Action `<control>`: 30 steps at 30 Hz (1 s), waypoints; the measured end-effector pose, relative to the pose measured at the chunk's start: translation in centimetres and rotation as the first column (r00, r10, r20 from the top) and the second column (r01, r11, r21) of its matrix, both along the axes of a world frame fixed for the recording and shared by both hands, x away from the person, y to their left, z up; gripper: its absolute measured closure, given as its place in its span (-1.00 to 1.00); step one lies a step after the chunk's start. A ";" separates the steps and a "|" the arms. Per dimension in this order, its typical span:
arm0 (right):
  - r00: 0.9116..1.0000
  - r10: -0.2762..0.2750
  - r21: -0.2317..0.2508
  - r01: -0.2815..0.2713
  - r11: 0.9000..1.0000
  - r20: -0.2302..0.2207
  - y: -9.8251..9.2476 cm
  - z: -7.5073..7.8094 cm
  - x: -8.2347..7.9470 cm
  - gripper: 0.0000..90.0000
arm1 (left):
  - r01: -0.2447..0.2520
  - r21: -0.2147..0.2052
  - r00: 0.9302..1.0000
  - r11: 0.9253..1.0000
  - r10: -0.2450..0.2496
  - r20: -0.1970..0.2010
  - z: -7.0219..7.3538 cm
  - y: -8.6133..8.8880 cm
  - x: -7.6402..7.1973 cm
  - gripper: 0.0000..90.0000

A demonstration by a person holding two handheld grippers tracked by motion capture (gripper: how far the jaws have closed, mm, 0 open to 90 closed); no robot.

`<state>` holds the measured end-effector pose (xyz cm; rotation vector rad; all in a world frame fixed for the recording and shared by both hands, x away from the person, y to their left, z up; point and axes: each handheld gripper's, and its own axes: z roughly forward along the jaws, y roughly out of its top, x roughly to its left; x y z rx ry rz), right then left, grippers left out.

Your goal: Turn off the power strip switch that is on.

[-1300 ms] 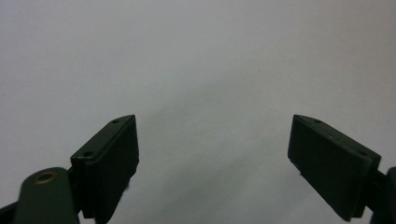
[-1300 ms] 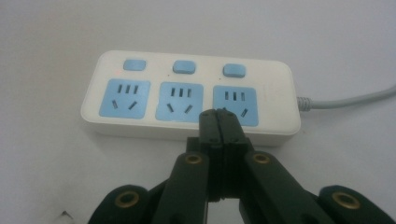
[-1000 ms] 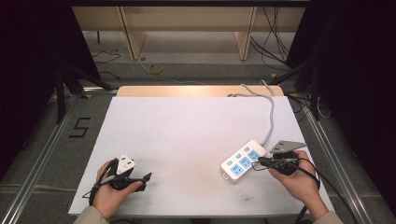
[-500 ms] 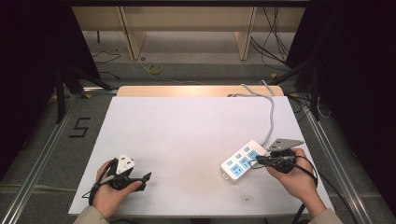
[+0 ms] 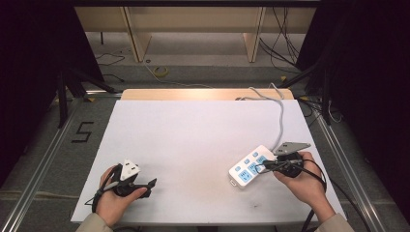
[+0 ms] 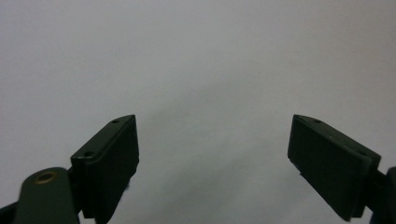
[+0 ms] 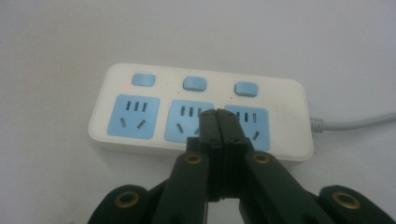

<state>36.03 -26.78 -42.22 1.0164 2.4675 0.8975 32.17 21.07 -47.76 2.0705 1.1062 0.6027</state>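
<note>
I see a white table (image 5: 193, 145) from above, with my two hands coming in over its near edge. A white power strip (image 5: 250, 166) with three blue sockets and three blue buttons lies flat near the table's right edge, close to the near right corner. Its grey cord (image 5: 281, 121) runs away over the far edge. My right gripper (image 5: 263, 166) hovers over the strip, its jaws pressed together with nothing between them. In the right gripper view the closed tips (image 7: 218, 119) sit above the gap between the middle and right-hand sockets; I cannot tell whether they touch the strip. My left gripper (image 5: 150, 184) rests near the near left corner, well apart from the strip, its jaws spread wide over bare table.
</note>
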 end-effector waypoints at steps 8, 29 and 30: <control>1.000 0.007 -0.005 -0.007 1.000 -0.006 0.3 0.1 0.3 1.00 | 0.000 0.000 1.000 1.000 0.000 0.000 0.0 0.0 0.0 -0.64; 0.999 0.022 -0.016 -0.023 1.000 -0.026 1.3 0.2 0.9 1.00 | 0.004 0.005 1.000 1.000 -0.004 0.000 0.0 -0.1 0.0 -0.64; 0.999 0.026 -0.017 -0.026 1.000 -0.025 1.4 0.2 0.9 1.00 | 0.003 0.003 1.000 1.000 -0.003 -0.001 0.0 -0.1 0.0 -0.64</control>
